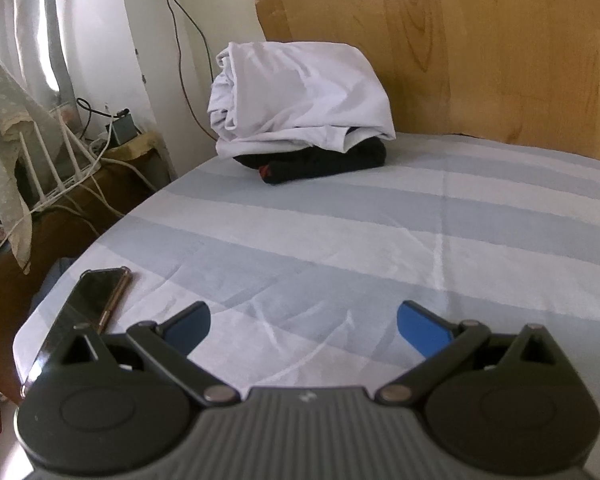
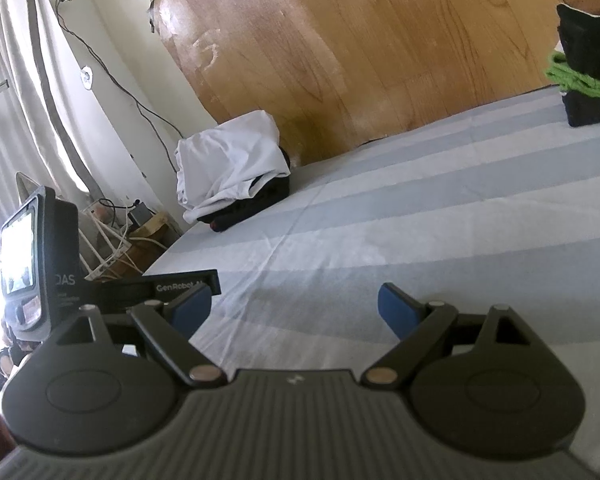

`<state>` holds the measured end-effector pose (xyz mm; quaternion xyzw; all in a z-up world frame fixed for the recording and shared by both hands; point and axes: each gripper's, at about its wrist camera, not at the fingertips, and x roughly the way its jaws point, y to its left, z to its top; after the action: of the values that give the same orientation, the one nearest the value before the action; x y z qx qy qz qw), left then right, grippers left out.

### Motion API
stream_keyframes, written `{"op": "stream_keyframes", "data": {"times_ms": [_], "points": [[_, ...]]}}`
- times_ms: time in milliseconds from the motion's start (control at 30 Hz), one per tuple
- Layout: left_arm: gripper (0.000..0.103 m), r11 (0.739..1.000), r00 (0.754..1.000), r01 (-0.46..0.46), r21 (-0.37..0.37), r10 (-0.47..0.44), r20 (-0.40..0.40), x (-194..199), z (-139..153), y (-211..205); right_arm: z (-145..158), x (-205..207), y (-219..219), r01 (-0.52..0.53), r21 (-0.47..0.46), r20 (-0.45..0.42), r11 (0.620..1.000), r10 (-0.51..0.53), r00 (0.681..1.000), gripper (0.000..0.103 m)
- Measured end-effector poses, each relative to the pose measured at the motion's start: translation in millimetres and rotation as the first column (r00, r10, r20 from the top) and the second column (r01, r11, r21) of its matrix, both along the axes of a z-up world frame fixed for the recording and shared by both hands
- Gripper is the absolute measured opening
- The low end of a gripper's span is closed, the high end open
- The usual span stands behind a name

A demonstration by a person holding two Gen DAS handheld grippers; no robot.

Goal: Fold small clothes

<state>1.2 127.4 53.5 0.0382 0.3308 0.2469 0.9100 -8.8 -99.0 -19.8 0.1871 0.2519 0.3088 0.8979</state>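
A white garment (image 1: 300, 96) lies folded on top of a black garment (image 1: 324, 162) at the far left corner of the striped bed (image 1: 380, 240). The same stack shows in the right wrist view, the white garment (image 2: 232, 160) over the black garment (image 2: 256, 204). A second pile of black and green clothes (image 2: 584, 60) sits at the far right of the bed. My left gripper (image 1: 304, 328) is open and empty above the bare sheet. My right gripper (image 2: 296, 308) is open and empty, well short of both piles.
A phone (image 1: 88, 300) lies near the bed's left edge. A wooden headboard (image 1: 480, 48) backs the bed. A side table with a router and cables (image 1: 72, 160) stands left of the bed. The left gripper's body with its screen (image 2: 32, 264) shows at the left.
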Motion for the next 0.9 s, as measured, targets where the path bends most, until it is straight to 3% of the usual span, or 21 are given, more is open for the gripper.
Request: {"op": "stream_keyframes", "data": {"times_ms": [300, 567, 900], "points": [[0.103, 0.999, 0.999, -0.013, 0.039, 0.011, 0.035, -1.1, 8.4, 0.4, 0.3, 1.2, 0.6, -0.002, 0.004, 0.000, 1.000, 0.002, 1.000, 0.092], [0.103, 0.999, 1.000, -0.029, 0.029, 0.028, 0.013, 0.6, 10.5, 7.9, 1.0, 1.6, 1.5, -0.012, 0.004, 0.000, 1.000, 0.012, 1.000, 0.092], [0.103, 0.998, 0.996, -0.030, 0.057, 0.025, 0.083, -6.5, 25.3, 10.0, 0.8, 0.6, -1.3, -0.014, 0.017, 0.000, 1.000, 0.014, 1.000, 0.092]]}}
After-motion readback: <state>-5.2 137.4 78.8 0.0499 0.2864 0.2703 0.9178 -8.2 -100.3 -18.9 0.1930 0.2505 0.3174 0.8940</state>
